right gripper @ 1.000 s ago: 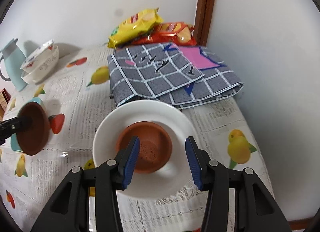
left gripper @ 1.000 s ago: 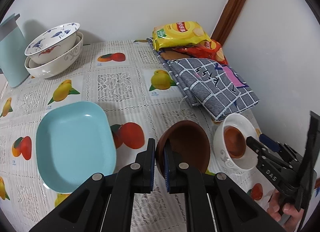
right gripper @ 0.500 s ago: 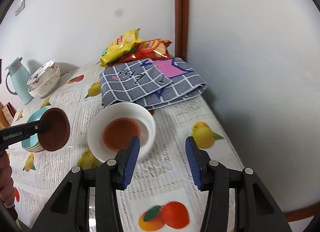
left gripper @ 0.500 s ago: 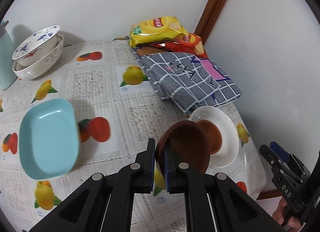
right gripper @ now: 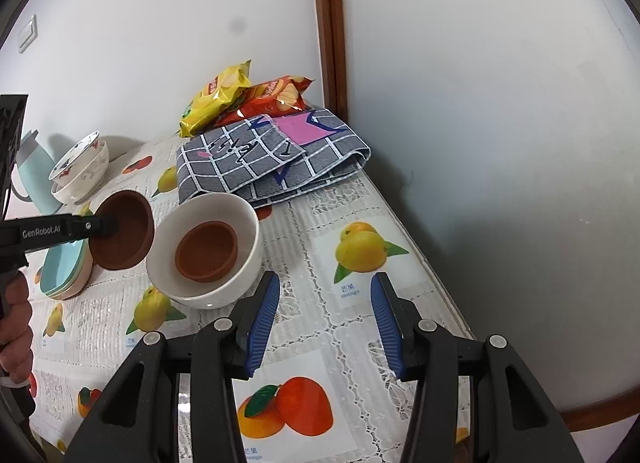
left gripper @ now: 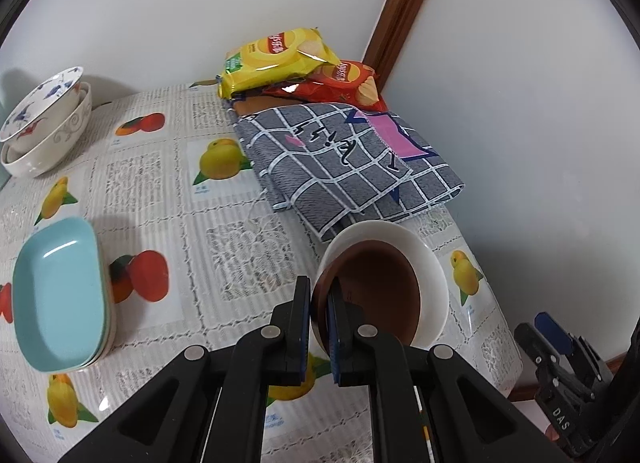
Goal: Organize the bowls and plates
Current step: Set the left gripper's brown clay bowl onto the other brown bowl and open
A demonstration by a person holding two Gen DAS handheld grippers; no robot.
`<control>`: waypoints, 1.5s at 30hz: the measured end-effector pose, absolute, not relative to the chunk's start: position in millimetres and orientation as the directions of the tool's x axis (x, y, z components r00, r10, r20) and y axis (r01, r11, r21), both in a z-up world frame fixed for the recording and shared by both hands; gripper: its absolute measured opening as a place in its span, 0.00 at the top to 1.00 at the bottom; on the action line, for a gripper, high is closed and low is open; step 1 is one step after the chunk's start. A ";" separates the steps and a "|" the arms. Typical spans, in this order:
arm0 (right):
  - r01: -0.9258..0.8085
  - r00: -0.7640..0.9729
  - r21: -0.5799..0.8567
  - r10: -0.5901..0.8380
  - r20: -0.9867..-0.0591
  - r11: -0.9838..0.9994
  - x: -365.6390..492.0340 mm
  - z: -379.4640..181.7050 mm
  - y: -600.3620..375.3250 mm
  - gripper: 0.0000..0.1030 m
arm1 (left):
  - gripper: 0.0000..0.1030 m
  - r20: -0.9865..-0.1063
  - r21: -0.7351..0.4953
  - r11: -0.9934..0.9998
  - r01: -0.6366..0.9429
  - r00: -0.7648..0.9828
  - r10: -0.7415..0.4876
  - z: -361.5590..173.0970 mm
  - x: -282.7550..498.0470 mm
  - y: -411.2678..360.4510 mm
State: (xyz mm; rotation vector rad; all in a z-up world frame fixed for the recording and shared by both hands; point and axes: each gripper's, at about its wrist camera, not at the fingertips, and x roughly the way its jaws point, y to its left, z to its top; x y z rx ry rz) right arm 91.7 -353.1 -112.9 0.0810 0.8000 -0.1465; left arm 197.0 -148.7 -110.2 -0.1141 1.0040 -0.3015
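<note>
— What's the left gripper (left gripper: 318, 309) got?

— Its jaws are nearly closed, pinching the rim of a brown bowl (left gripper: 372, 295), held tilted in the air at lower centre of the left view, just beside the white bowl (right gripper: 208, 247).

— And that white one?

— It sits on the fruit-print tablecloth (right gripper: 360, 303), centre-left of the right view, with a second brown bowl (right gripper: 206, 249) nested inside.

— The right gripper (right gripper: 324, 323)?

— Jaws spread wide, holding nothing, over the cloth, just right of the white bowl.
</note>
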 end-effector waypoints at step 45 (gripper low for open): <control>0.210 0.656 0.062 -0.093 -0.749 0.976 89.9 -136.3 -363.0 0.54 | 0.92 -0.857 -0.273 0.936 0.221 0.385 -0.341 -154.1 236.1 -187.6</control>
